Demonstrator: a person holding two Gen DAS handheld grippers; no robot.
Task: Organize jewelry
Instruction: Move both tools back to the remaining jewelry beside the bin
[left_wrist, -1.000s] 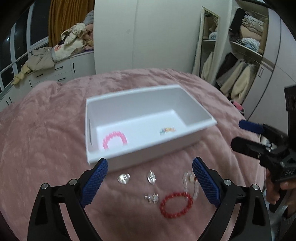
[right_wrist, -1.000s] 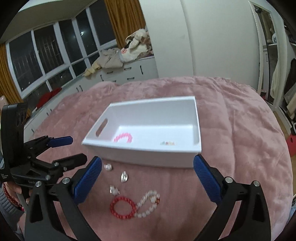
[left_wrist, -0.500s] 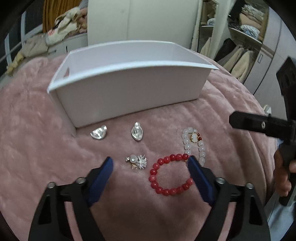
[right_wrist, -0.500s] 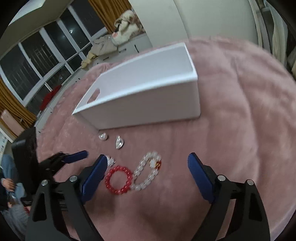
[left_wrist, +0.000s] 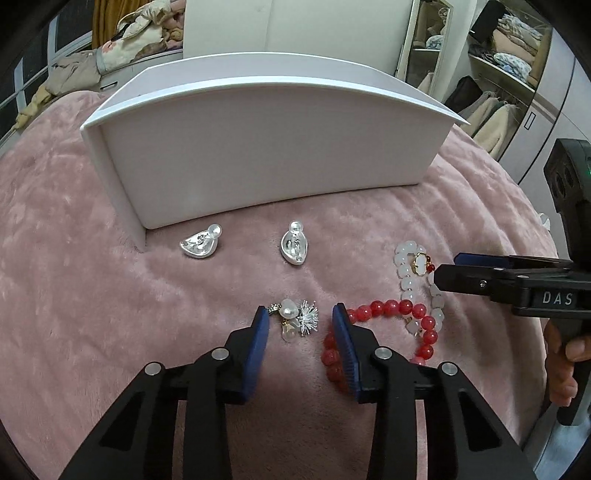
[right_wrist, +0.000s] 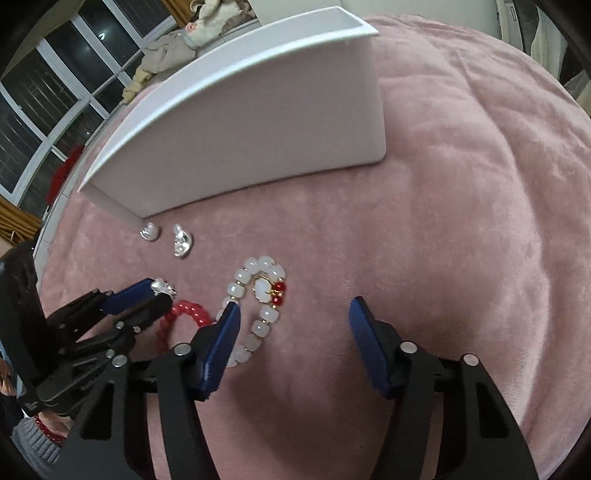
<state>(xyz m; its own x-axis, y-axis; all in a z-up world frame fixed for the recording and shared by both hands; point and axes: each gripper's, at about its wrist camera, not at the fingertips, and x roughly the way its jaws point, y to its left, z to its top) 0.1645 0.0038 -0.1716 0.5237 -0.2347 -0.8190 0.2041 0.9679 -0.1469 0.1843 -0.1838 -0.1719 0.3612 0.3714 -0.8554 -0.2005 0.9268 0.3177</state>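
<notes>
A white box (left_wrist: 266, 147) stands on a pink blanket; its inside is hidden. In front of it lie two silver earrings (left_wrist: 199, 243) (left_wrist: 294, 245), a pearl-and-silver brooch (left_wrist: 295, 319), a red bead bracelet (left_wrist: 388, 314) and a white bead bracelet (left_wrist: 410, 273). My left gripper (left_wrist: 300, 319) is low over the blanket, its jaws partly closed around the brooch without clamping it. My right gripper (right_wrist: 293, 308) is open over the white bead bracelet (right_wrist: 258, 295), its left finger (right_wrist: 221, 339) beside the beads. The box (right_wrist: 258, 118) also shows in the right wrist view.
The pink blanket (right_wrist: 461, 184) covers a rounded bed that falls away on all sides. Windows and a clothes-strewn cabinet (left_wrist: 110, 48) stand behind at the left, an open wardrobe (left_wrist: 509, 55) at the right. The right gripper (left_wrist: 443, 275) enters the left view from the right.
Both grippers have dropped toward the jewelry in front of the box. My left jaws have narrowed around the brooch. My right gripper has moved over the white bracelet.
</notes>
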